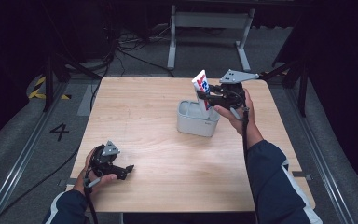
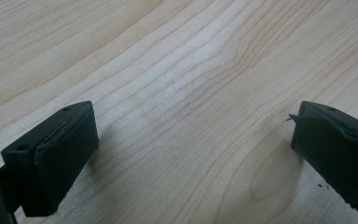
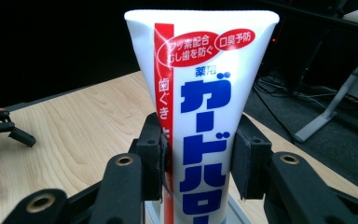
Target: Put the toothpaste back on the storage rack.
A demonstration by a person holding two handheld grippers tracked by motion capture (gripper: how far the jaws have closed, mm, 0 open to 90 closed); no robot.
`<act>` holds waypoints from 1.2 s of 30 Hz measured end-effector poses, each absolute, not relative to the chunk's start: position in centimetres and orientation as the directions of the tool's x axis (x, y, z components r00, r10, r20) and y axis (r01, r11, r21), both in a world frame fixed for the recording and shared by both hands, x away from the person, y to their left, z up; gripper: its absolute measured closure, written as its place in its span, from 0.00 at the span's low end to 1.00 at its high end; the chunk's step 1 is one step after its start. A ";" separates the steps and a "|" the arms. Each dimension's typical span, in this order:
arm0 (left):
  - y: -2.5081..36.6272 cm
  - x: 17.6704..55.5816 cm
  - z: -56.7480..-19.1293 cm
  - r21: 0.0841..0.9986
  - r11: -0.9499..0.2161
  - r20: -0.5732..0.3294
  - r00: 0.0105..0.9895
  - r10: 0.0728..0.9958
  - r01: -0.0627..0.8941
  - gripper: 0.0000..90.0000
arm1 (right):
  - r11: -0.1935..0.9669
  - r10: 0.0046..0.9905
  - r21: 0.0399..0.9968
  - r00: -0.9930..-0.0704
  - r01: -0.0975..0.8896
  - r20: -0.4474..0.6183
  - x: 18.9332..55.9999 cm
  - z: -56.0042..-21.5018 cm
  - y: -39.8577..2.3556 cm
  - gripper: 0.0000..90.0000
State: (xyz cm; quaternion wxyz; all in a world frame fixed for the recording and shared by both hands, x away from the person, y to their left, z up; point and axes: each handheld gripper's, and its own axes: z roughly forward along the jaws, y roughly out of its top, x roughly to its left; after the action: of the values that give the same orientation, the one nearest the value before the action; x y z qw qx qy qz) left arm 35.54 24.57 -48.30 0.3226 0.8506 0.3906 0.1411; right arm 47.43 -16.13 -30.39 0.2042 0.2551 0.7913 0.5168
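Black padded fingers (image 3: 154, 154) of the right gripper (image 1: 213, 99) are clamped on the middle of a white plastic toothpaste tube with red and blue lettering (image 3: 200, 116), held over the grey plastic bin (image 1: 196, 125) on the pale wooden desk (image 1: 158, 140). Likely light, soft and slick; mid-body flats suit gripping. Left gripper (image 1: 121, 171) fingers rest apart, holding nothing.

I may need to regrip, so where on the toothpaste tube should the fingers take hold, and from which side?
Grip the toothpaste tube across its flat middle, as the right gripper does now, one pad on each narrow edge. Come from the person's side, level. The tube stands tilted, crimped end up, over the grey holder, so its lower part is hemmed in.
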 end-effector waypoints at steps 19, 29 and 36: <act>24.6 35.6 -48.3 0.661 -0.486 -0.010 0.654 0.756 0.572 0.01 | 0.368 0.590 0.911 -0.804 0.187 -0.074 49.0 -31.4 -14.1 0.69; 24.6 35.6 -48.3 0.661 -0.491 -0.005 0.657 0.753 0.568 0.01 | 0.373 0.585 0.908 -0.808 0.192 -0.069 49.6 -32.2 -14.0 0.68; 24.6 35.6 -48.3 0.662 -0.495 -0.001 0.660 0.751 0.564 0.01 | 0.383 0.581 0.902 -0.811 0.200 -0.067 49.8 -33.0 -14.0 0.68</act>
State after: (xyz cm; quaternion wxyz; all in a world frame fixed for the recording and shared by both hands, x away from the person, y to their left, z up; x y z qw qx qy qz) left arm 35.62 24.61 -48.27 0.3223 0.8521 0.3858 0.1456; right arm 49.79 -14.04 -32.98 0.1905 0.2413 0.8095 0.5001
